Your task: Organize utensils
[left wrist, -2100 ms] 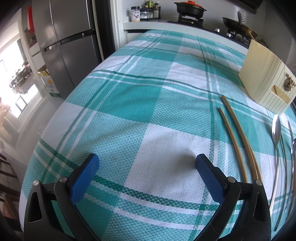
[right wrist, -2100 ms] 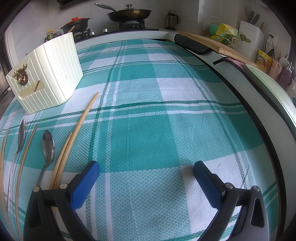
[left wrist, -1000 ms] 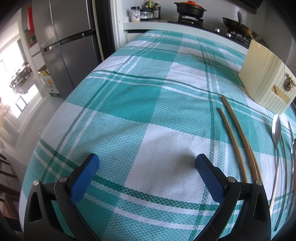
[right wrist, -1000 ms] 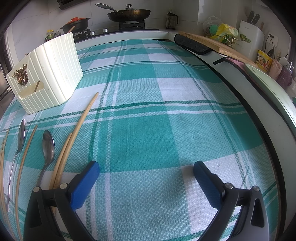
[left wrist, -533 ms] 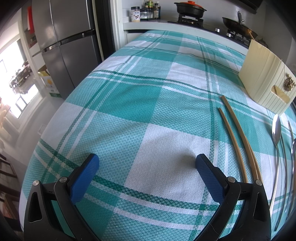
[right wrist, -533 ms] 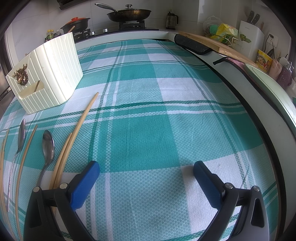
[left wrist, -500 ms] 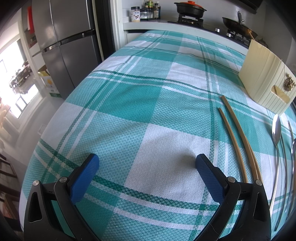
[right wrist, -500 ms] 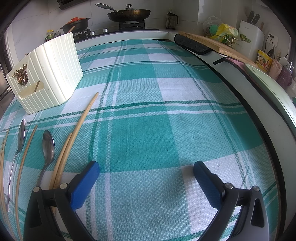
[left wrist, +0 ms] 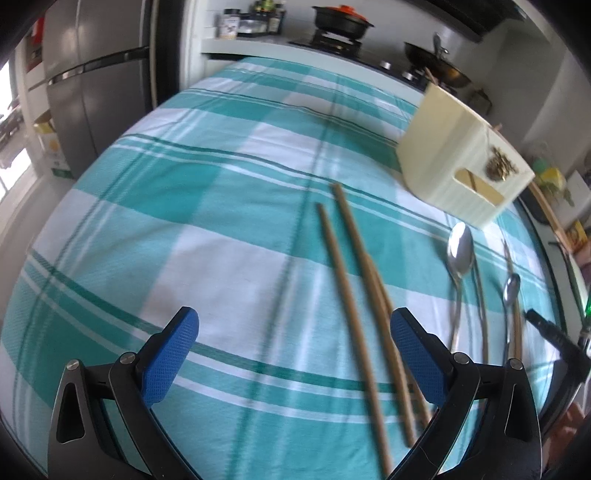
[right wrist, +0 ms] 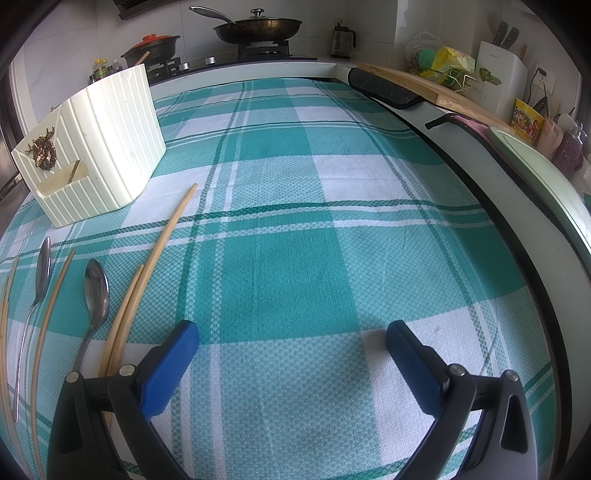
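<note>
— Two grippers, both with jaws spread wide and holding nothing. The left gripper (left wrist: 293,345) has the long wooden chopsticks (left wrist: 349,291) lying between its blue pads (left wrist: 171,352).

— And the right gripper (right wrist: 291,354)?

— Over bare teal-and-white checked cloth (right wrist: 295,229) on the bench; another pair of chopsticks (right wrist: 147,273) lies at its left pad.

— Spoons?

— Two steel spoons (left wrist: 460,258) flat on the cloth among the chopsticks, right of the left gripper.

— Farther back?

— The cream ribbed plastic utensil holder (right wrist: 96,147) stands upright, just beyond the chopstick tips. Behind it, a dark frying pan (right wrist: 258,27) on the stove.
</note>
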